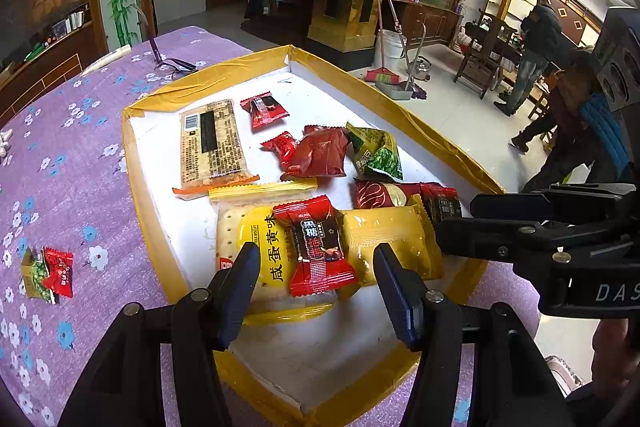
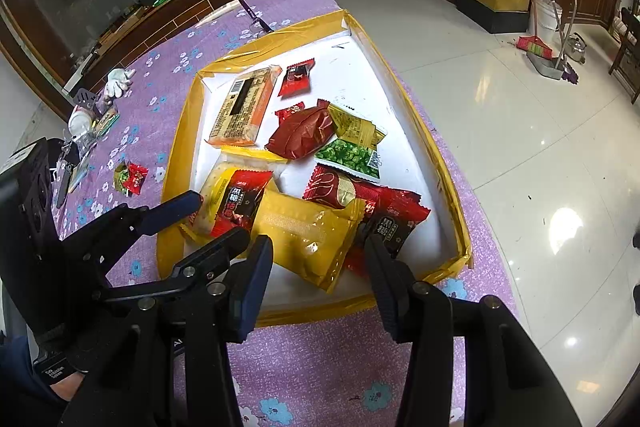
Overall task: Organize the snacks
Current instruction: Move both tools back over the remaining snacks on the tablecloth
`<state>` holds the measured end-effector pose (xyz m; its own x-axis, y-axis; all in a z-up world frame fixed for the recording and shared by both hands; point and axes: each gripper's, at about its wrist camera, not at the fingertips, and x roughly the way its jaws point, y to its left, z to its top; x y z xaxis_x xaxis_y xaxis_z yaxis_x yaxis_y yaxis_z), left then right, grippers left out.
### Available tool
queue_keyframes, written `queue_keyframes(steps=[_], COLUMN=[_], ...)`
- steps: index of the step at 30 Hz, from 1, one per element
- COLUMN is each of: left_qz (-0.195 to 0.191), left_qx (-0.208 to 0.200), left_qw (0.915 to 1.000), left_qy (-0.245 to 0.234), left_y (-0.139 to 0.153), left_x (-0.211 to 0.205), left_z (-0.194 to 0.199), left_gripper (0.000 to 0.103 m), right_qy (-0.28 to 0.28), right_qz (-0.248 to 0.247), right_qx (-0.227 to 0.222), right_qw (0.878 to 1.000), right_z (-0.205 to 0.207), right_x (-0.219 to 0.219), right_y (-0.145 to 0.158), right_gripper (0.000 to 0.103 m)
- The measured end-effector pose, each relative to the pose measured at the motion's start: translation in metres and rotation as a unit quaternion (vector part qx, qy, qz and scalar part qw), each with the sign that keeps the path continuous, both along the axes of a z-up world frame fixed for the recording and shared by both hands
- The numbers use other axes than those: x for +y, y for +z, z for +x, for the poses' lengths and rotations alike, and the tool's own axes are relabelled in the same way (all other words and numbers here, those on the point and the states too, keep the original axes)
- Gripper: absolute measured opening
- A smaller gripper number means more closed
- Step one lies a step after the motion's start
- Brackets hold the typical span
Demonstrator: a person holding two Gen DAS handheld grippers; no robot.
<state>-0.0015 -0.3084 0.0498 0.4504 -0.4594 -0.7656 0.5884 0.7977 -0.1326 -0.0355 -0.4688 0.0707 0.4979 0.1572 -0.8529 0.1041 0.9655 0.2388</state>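
A yellow-rimmed white tray [image 1: 136, 163] [image 2: 404, 83] on the purple cloth holds several snack packets. A red-and-black candy [image 1: 316, 247] [image 2: 240, 207] lies on a yellow biscuit pack [image 1: 384, 239] [image 2: 308, 239] at the tray's near end. My left gripper [image 1: 316, 259] [image 2: 216, 219] is open, its fingers apart on either side of that candy without touching it. My right gripper [image 2: 316, 247] [image 1: 456, 223] is open over the pack's other end, beside a second dark red candy [image 2: 392, 227]. Farther in lie a beige barcode pack [image 1: 212, 143], a dark red packet [image 1: 320, 153] and a green pea packet [image 1: 378, 151].
Two small packets, one red and one green [image 1: 48, 273] [image 2: 130, 179], lie on the cloth left of the tray. Glasses [image 1: 172, 65] rest beyond the tray. A white glove [image 2: 118, 81] and clutter [image 2: 88, 123] sit far left. The table edge runs along the tray's right side above tiled floor [image 2: 520, 147].
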Motion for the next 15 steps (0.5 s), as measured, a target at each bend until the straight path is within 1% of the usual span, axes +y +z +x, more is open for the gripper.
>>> queue_keyframes(steps=[4, 8, 9, 11, 15], left_qz=[-0.002, -0.002, -0.002, -0.002, -0.004], left_qx=[-0.001, -0.008, -0.010, -0.011, -0.010], left_qw=[1.0000, 1.0000, 0.9999, 0.9999, 0.9999], left_qy=[0.003, 0.005, 0.006, 0.007, 0.011], left_y=[0.0023, 0.0049, 0.0057, 0.0065, 0.0061], left_x=[0.0015, 0.0034, 0.0037, 0.0044, 0.0076], left_z=[-0.0003, -0.0015, -0.0021, -0.0030, -0.0027], left_gripper=[0.062, 0.067, 0.067, 0.067, 0.067], right_qy=[0.001, 0.001, 0.000, -0.002, -0.004], right_qz=[0.000, 0.000, 0.000, 0.000, 0.000], right_qx=[0.000, -0.003, -0.004, -0.006, -0.007], right_qw=[1.000, 1.000, 1.000, 1.000, 1.000], right_z=[0.0004, 0.0005, 0.0004, -0.0006, -0.0016], right_x=[0.0005, 0.0009, 0.0007, 0.0000, -0.0001], right_y=[0.0012, 0.0034, 0.0038, 0.0042, 0.0042], right_gripper=[0.047, 0.048, 0.048, 0.052, 0.053])
